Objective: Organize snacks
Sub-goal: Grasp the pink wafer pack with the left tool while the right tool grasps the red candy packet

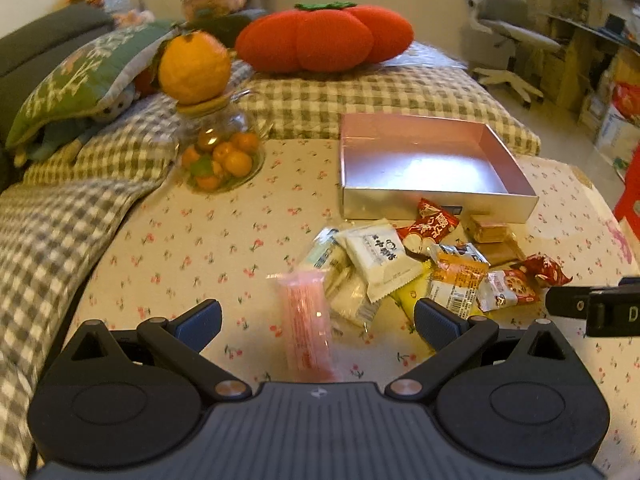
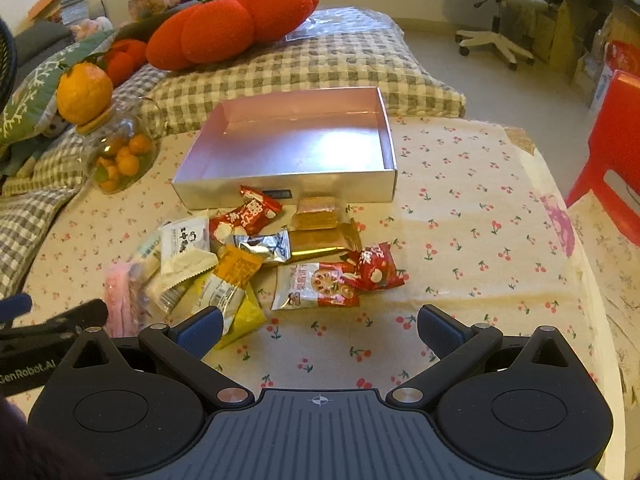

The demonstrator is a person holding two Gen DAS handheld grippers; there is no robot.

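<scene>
**Box empty, snacks still in a heap**

Nothing has been sorted yet, as far as the two views show. The silver box (image 2: 288,148) stands open on the cherry-print cloth (image 2: 460,208) and its floor is bare. All the snacks lie outside it, in a loose pile (image 2: 260,252) just in front of its near wall.

The pile holds a pink packet (image 1: 306,320) at the left edge, a white packet (image 1: 376,256) overlapping a clear one, an orange packet (image 2: 234,272) on a yellow one, a silver foil packet, a gold bar (image 2: 324,240), a small brown cake (image 2: 316,210) touching the box wall, and three red packets; one of these (image 2: 250,214) leans by the box, another (image 2: 376,266) rests at the right end beside a lotus-root packet (image 2: 316,286).

The left gripper (image 1: 318,320) hangs low over the near left of the pile, jaws spread wide, with the pink packet lying between them on the cloth, not pinched. The right gripper (image 2: 320,324) is also spread and holds nothing; bare cloth lies between its fingers, with the lotus-root packet just ahead and the yellow packet by its left finger.

So the whole job is left: each packet must be picked up and laid in the box. The pink packet looks like the likeliest first pick for the left side, the lotus-root packet for the right. The overlapping wrappers may drag neighbours along when one is lifted.

A jar of small oranges (image 1: 220,156) stands to the left of the box, apart from the pile.
</scene>
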